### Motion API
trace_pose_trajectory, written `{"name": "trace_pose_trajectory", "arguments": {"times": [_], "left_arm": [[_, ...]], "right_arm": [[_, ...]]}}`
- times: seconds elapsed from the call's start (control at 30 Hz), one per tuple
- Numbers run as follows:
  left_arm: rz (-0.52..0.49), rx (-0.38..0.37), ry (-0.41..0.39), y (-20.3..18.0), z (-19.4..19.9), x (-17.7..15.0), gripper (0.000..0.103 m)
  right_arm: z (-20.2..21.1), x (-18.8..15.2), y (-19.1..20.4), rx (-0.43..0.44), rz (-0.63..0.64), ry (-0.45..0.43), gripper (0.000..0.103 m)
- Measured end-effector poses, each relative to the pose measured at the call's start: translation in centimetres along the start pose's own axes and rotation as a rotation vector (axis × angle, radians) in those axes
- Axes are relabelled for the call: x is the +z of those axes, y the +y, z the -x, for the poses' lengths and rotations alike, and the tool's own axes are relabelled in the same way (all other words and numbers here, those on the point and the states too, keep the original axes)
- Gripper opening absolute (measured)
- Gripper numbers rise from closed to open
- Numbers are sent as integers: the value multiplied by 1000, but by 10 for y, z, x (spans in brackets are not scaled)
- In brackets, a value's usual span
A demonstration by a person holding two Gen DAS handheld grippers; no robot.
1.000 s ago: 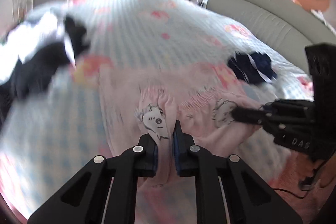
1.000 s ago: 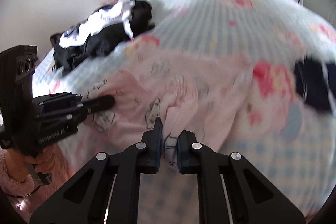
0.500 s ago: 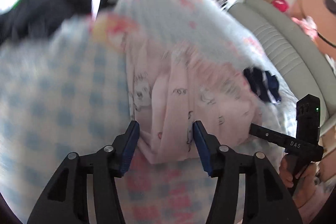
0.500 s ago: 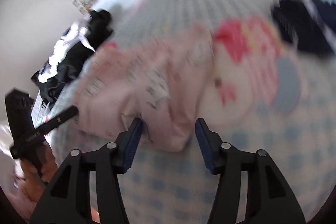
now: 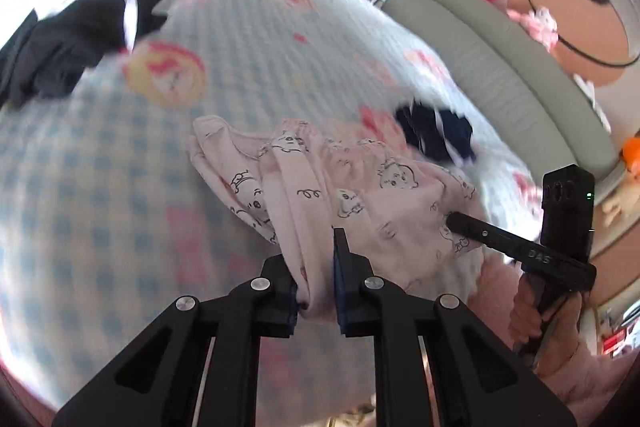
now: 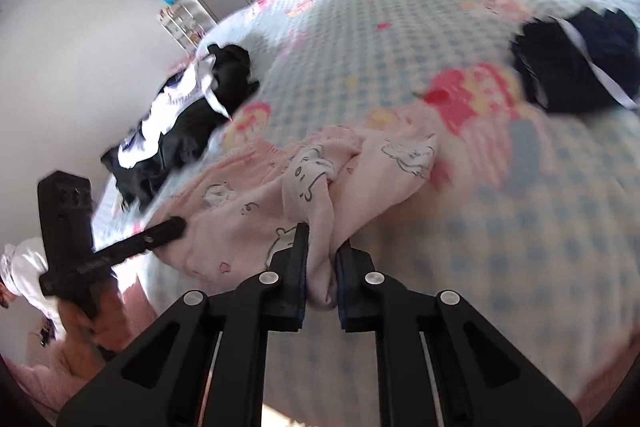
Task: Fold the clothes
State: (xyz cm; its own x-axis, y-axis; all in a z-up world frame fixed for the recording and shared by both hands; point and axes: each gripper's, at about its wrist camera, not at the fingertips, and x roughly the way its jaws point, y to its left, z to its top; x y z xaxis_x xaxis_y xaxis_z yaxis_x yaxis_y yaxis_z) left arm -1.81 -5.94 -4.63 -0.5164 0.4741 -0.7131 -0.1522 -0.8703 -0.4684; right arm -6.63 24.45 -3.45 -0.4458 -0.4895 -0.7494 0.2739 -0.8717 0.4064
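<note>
A pink garment with cartoon prints (image 5: 384,195) lies bunched on the blue-checked bedspread (image 5: 100,187) near the bed's front edge. My left gripper (image 5: 314,255) is closing, and its pads press on a fold at the garment's left end. In the right wrist view my right gripper (image 6: 322,247) is closing too, pinching a fold of the same pink garment (image 6: 240,219). Each view shows the other gripper at the garment's far end: the right gripper (image 5: 452,217) and the left gripper (image 6: 180,223).
A heap of black and white clothes (image 5: 72,27) (image 6: 192,115) lies at the bed's far left. A folded navy garment (image 5: 436,135) (image 6: 576,67) sits beyond the pink one. A grey padded headboard (image 5: 500,67) runs along the right side. A hand (image 5: 536,311) holds the right gripper.
Both grippers let go of the pink garment, stood wide open half a second ago, shifted along it and have closed on new folds. The garment is now more bunched.
</note>
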Motion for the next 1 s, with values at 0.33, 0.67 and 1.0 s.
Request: {"name": "trace_pose_trajectory", "arguments": {"times": [0.33, 0.67, 1.0], "left_arm": [[154, 9, -34, 32, 21, -46, 54], [286, -75, -38, 50, -8, -72, 36], [256, -34, -19, 33, -11, -65, 9]], "right_arm": [[11, -38, -31, -53, -89, 74, 36], [-46, -61, -11, -151, -15, 145, 37], [-47, -63, -18, -27, -87, 145, 35]]}}
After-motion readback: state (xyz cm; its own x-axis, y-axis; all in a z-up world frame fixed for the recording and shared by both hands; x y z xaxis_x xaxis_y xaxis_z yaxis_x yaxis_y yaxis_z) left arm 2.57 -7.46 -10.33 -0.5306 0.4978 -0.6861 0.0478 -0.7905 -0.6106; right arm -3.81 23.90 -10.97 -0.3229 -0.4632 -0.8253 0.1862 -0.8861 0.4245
